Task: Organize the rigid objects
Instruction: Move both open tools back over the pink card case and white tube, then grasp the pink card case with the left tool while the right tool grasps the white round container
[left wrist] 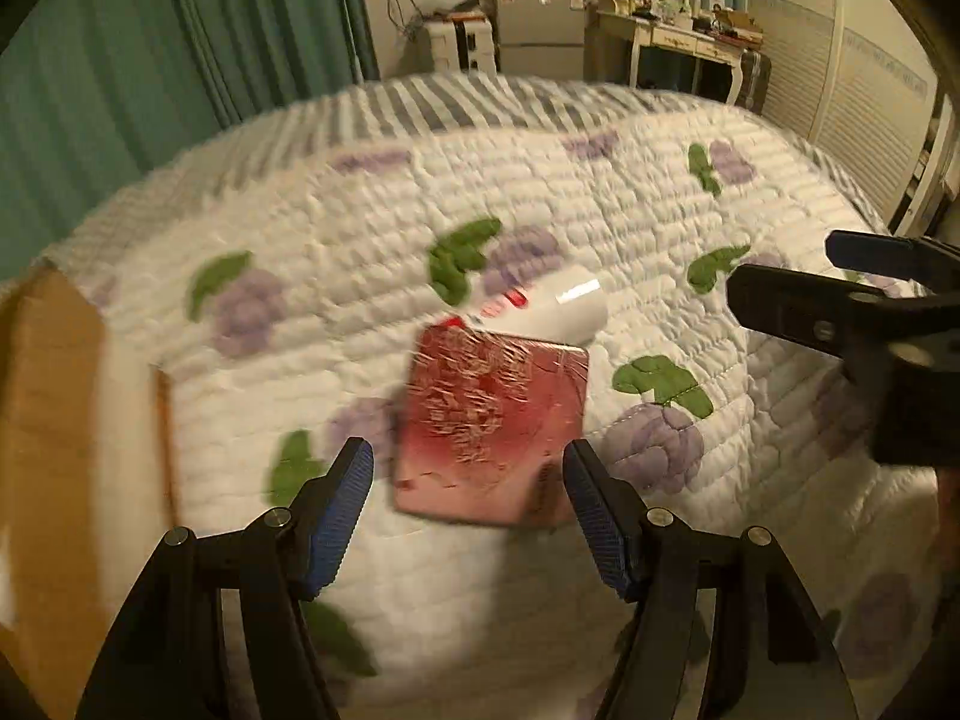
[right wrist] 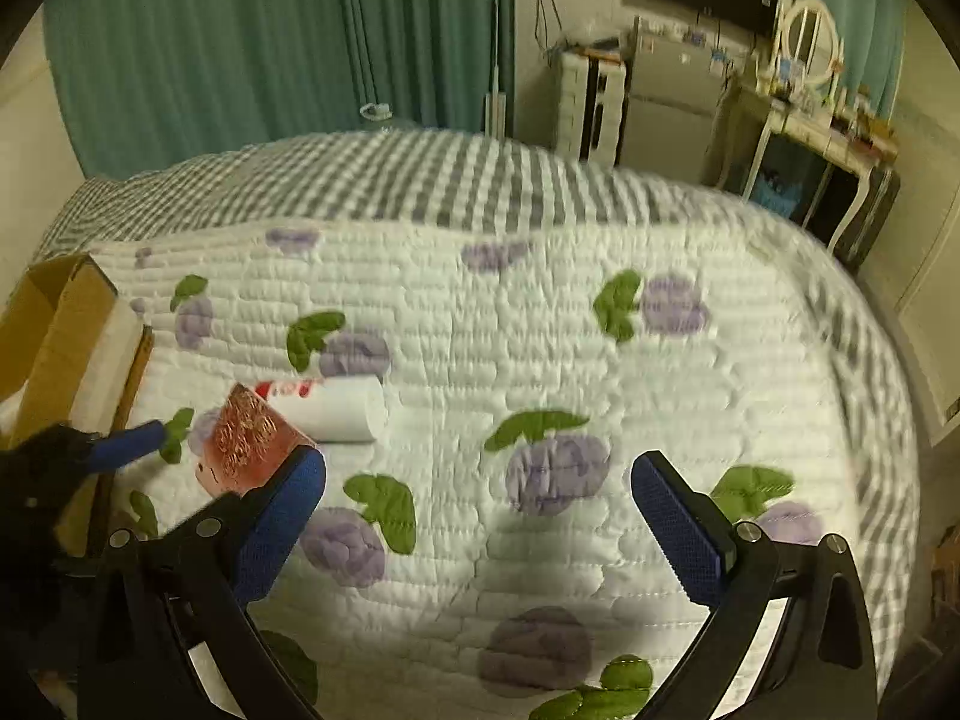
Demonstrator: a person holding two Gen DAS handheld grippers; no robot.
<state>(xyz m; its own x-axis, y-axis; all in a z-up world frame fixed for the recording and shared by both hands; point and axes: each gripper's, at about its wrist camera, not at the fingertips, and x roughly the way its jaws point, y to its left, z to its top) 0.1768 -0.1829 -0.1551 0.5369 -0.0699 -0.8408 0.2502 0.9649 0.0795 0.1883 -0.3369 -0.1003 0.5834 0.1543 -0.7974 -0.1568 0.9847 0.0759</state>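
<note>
A pink-red box with a shiny gold pattern [left wrist: 489, 426] lies on the quilted bed, just ahead of my left gripper [left wrist: 468, 471], which is open with its jaws either side of the box's near end. A white bottle with red print [left wrist: 558, 303] lies right behind the box. In the right wrist view the box [right wrist: 249, 447] and bottle [right wrist: 336, 408] are at the left. My right gripper [right wrist: 477, 480] is open and empty over the quilt; it shows in the left wrist view [left wrist: 786, 276] at the right.
An open cardboard box [left wrist: 54, 456] sits at the bed's left edge, also in the right wrist view [right wrist: 66, 330]. The floral quilt [right wrist: 540, 360] covers the bed. Green curtains, a small fridge and a dressing table stand beyond the bed.
</note>
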